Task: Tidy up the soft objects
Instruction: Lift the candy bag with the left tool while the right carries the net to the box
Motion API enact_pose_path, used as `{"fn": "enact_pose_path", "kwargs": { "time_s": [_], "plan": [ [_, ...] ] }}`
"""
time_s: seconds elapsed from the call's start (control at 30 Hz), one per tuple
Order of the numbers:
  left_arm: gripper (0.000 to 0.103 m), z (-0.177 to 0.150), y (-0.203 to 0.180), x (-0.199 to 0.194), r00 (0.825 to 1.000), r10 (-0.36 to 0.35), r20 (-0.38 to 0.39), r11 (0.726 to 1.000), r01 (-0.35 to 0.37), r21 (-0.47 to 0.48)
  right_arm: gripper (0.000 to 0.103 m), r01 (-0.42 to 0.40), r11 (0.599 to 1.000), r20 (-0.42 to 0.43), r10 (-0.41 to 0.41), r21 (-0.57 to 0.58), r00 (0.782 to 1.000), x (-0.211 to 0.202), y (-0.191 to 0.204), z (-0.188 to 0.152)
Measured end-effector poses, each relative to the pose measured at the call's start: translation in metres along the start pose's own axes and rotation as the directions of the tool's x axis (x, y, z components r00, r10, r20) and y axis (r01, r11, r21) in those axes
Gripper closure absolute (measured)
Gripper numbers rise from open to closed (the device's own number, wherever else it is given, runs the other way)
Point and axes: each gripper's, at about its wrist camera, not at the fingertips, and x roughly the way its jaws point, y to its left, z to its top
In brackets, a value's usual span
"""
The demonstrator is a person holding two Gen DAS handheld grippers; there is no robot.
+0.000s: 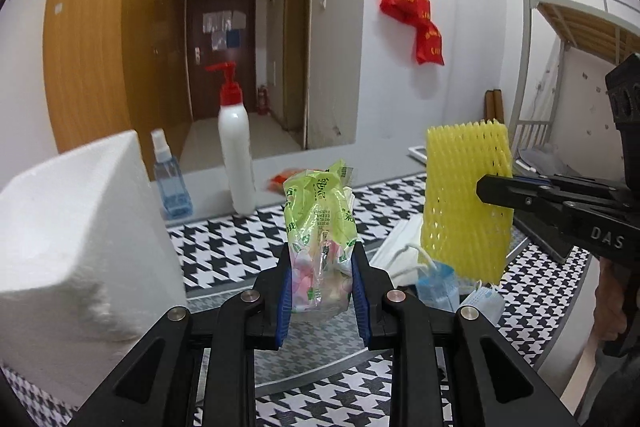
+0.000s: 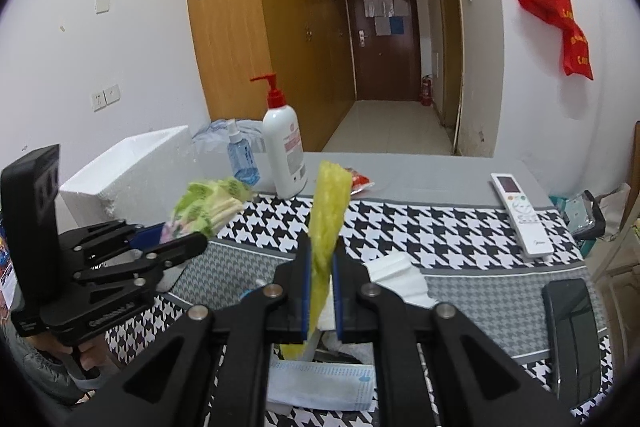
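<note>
My left gripper (image 1: 322, 281) is shut on a green plastic packet (image 1: 320, 227) of soft tissues and holds it upright above the houndstooth tablecloth (image 1: 224, 247). It also shows in the right wrist view (image 2: 208, 205), held by the left gripper (image 2: 180, 233) at the left. My right gripper (image 2: 320, 291) is shut on a yellow foam net sleeve (image 2: 328, 211), held upright. In the left wrist view the sleeve (image 1: 466, 199) hangs at the right in the right gripper (image 1: 486, 189). Blue and white face masks (image 1: 436, 277) lie on the cloth beneath; they also show in the right wrist view (image 2: 320, 387).
A white foam box (image 1: 76, 251) stands at the left. A pump bottle (image 1: 236, 147) and a blue spray bottle (image 1: 170, 179) stand behind. A white remote (image 2: 520, 215) and a black phone (image 2: 572, 331) lie at the right. A red packet (image 2: 360, 181) lies at the back.
</note>
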Motion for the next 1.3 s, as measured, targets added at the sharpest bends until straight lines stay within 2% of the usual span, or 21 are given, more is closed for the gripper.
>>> {"fn": "enact_pose_path", "kwargs": {
  "time_s": [0.87, 1.3],
  "plan": [
    [0.076, 0.016, 0.002, -0.069, 0.994, -0.006, 0.112, 0.998, 0.0, 0.059, 0.091, 0.054, 0.998, 0.135, -0.051, -0.02, 0.99, -0.047, 0.025, 0.016],
    [0.076, 0.03, 0.008, -0.097, 0.983, 0.021, 0.185, 0.996, -0.037, 0.085, 0.091, 0.033, 0.999, 0.168, -0.028, -0.027, 0.985, -0.047, 0.045, 0.029]
  ]
}}
